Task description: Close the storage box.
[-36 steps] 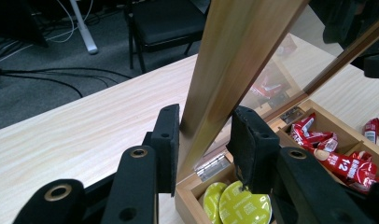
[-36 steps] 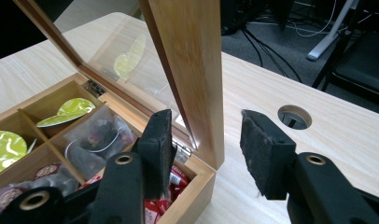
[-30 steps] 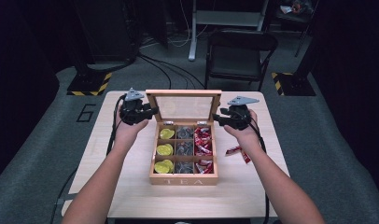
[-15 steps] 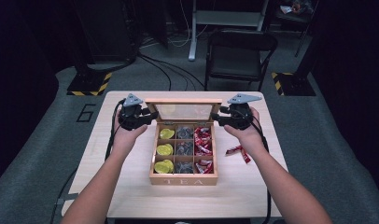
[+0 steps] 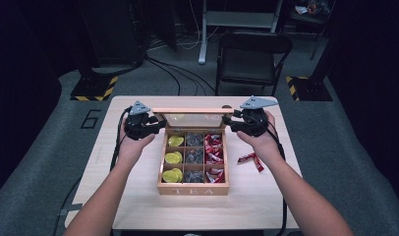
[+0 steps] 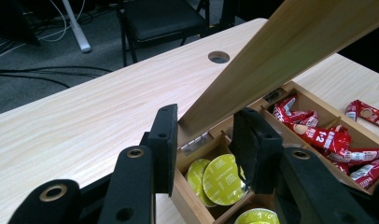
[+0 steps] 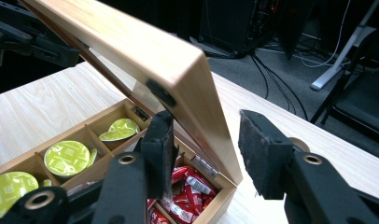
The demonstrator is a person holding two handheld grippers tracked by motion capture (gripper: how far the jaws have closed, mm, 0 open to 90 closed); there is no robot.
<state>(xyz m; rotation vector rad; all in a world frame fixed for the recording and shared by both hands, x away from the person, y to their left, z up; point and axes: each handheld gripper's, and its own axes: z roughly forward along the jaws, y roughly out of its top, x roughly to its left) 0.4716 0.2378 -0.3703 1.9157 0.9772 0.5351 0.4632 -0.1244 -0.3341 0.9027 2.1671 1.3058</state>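
One wooden tea box on the desk — nine compartments, three columns of three: yellow-green capsules, grey capsules, red sachets. One loose red sachet lies by the desk's right edge. Two grippers — left gripper, right gripper.

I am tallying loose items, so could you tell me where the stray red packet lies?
In the high view, the red packet lies on the table, just right of the tea box, beneath the person's right wrist.

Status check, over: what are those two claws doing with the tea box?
Left claw shut on lid, left end. Right claw just closing, lid's right end between its jaws. Tea box open, lid tilted. Loose red packet beside box, clear.
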